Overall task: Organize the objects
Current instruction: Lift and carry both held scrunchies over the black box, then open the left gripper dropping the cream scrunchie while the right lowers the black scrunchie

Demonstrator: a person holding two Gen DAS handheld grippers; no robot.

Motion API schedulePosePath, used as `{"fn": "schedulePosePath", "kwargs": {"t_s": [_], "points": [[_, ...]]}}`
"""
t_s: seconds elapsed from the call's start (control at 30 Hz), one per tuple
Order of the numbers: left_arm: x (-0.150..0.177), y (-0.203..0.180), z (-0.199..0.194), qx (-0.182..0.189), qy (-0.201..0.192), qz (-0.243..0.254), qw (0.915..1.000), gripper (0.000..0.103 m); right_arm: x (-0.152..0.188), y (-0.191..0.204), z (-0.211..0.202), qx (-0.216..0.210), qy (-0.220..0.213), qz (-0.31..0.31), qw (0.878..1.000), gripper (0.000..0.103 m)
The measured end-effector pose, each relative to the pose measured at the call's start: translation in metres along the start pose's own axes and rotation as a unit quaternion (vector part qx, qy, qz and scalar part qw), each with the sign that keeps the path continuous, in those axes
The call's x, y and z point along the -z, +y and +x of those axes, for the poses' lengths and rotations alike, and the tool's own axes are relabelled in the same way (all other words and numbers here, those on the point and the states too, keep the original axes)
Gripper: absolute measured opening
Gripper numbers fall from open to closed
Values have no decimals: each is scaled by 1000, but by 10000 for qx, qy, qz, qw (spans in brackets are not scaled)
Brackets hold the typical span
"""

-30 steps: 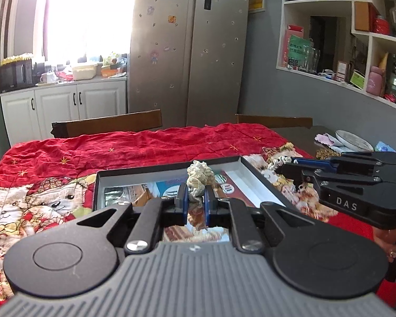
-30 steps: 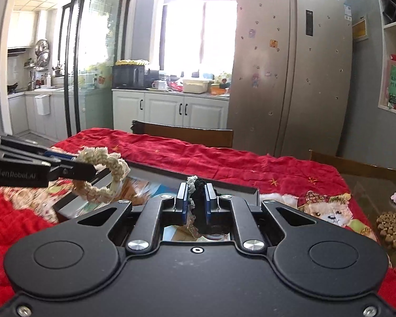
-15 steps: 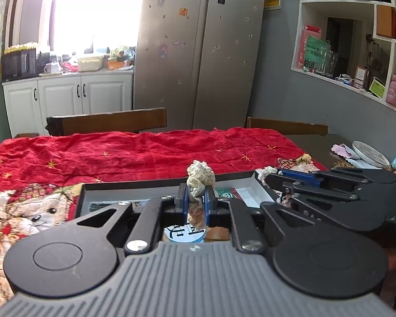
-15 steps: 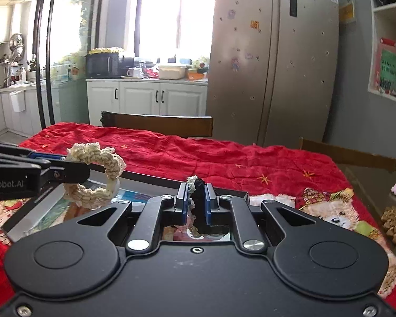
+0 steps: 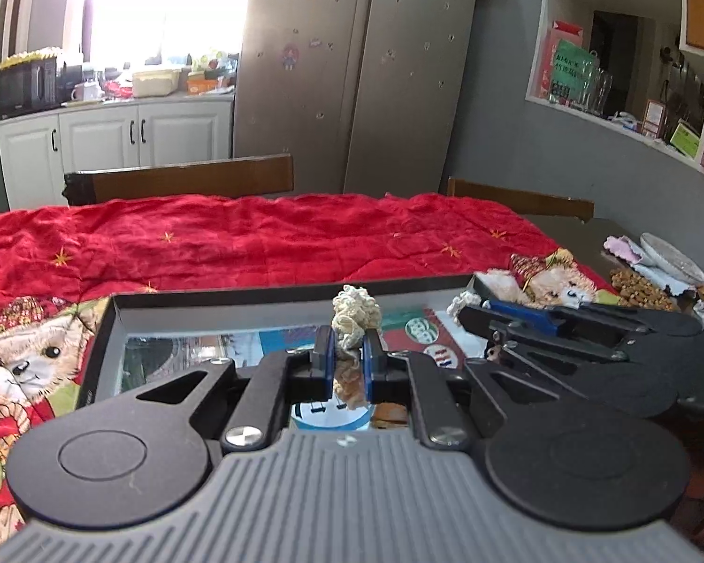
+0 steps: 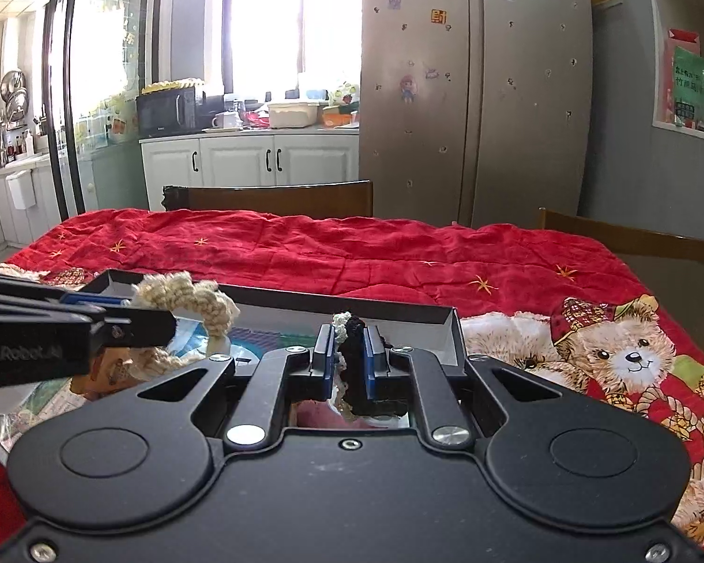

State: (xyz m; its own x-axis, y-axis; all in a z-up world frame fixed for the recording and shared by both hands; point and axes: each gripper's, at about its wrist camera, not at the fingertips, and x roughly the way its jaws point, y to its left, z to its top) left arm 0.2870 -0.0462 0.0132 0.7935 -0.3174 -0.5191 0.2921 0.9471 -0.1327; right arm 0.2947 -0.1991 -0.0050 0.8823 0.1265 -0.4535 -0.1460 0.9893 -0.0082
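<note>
My left gripper is shut on a cream crocheted ring, held above a shallow dark box with a picture-printed floor. The ring also shows in the right wrist view, hanging from the left gripper over the box's left part. My right gripper is shut on a black and cream knitted piece, held over the box's right end. In the left wrist view the right gripper comes in from the right with cream yarn at its tip.
The box lies on a red bear-print cloth over the table. Two wooden chair backs stand behind it. A plate, a pink cloth and a brown beaded mat lie at the far right. Fridge and cabinets are behind.
Both grippers have lowered and drawn back over the box, each still holding its piece. The ring now hangs lower, just above the box's left part.
</note>
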Motion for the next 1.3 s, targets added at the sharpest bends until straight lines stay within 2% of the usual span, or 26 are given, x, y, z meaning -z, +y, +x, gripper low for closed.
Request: {"fn": "schedulePosePath", "kwargs": {"t_s": [0.57, 1.3], "points": [[13, 5, 24, -240, 424, 94, 9988, 15, 15, 8, 17, -80, 390, -153, 9991, 12], [17, 5, 31, -404, 602, 132, 9973, 19, 18, 12, 28, -91, 819, -303, 9961, 15]]}}
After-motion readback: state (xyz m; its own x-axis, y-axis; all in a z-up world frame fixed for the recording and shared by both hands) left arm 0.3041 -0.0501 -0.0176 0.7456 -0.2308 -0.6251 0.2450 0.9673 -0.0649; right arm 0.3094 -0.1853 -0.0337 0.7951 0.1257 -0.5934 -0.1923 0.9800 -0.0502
